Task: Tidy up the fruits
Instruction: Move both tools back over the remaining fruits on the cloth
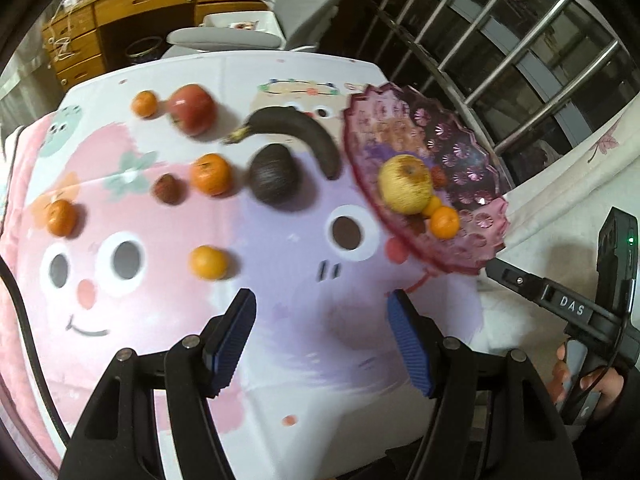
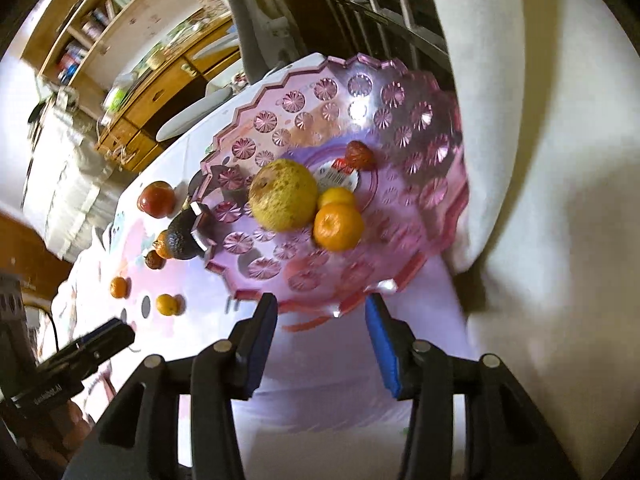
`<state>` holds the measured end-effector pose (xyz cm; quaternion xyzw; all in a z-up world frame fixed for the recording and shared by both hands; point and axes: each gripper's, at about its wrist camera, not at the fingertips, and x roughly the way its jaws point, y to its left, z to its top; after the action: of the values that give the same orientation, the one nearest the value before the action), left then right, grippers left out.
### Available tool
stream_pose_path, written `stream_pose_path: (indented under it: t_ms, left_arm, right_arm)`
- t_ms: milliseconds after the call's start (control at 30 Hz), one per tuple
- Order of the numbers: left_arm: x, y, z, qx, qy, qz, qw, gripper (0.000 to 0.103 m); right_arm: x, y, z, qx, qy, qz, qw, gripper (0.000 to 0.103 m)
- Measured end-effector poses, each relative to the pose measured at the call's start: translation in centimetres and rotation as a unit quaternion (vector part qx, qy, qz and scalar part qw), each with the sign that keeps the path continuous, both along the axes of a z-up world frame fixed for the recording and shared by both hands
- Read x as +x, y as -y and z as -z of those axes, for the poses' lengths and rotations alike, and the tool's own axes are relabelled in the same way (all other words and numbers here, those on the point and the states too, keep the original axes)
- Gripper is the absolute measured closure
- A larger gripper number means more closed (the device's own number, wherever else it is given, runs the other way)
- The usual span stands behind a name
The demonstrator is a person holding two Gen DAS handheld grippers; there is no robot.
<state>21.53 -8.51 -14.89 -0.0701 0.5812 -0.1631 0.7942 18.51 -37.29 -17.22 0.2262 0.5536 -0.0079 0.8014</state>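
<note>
The pink bowl [image 2: 420,184] sits just ahead of the right claw [image 2: 322,344], its scalloped near rim almost above the fingertips; it looks like pressed glass or hard plastic, stiff, slick and likely to chip, so it is better left where it stands than gripped by the rim. It already holds a yellow apple [image 2: 283,195], two oranges and a small red fruit. Seen from the left claw [image 1: 322,334], the bowl [image 1: 472,152] lies ahead and to the right, and the loose fruit lies ahead and to the left on the cloth-covered worktop [image 1: 304,360]. The banana [image 1: 296,132] is far ahead, long, dark and probably soft, so a gentle pinch across its middle should suit it. The red apple [image 1: 192,109], farthest ahead to the left, looks firm, heavy and smooth; it wants a wide grip across its widest part. The dark round fruit [image 1: 274,178], ahead beside the banana, seems ridged and firm. Three loose oranges lie to the left, and the nearest orange [image 1: 208,263] sits just ahead of the left fingertip; they are light, slightly yielding and apt to roll, so squeeze across the middle. The small brown fruit [image 1: 169,189] is the lightest. Both claws stand partly open with nothing between the pads.
</note>
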Motion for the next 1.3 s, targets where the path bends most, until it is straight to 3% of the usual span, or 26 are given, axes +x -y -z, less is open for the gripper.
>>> stream_pose_path:
  t_ms: [433, 700, 1000, 1300]
  left_arm:
    - [-1.7, -11.7, -1.2, 0.007, 0.004, -0.008, 0.9999, 0.036]
    - [-1.0, -17.3, -0.8, 0.019, -0.008, 0.001, 0.9998, 0.036]
    - [1.4, -22.4, 0.6, 0.052, -0.019, -0.007, 0.9984, 0.036]
    - [4.7, -24.8, 2.4, 0.065, -0.026, -0.034, 0.9969, 0.036]
  right_arm:
    - [-3.8, -7.0, 1.9, 0.051, -0.046, 0.111, 0.991, 0.055]
    - [-4.7, -12.2, 3.1, 0.063, -0.069, 0.142, 0.985, 0.054]
    - [-3.8, -17.1, 4.3, 0.067, -0.093, 0.138, 0.984, 0.054]
    - [-1.7, -20.2, 5.4, 0.044, -0.109, 0.097, 0.988, 0.054]
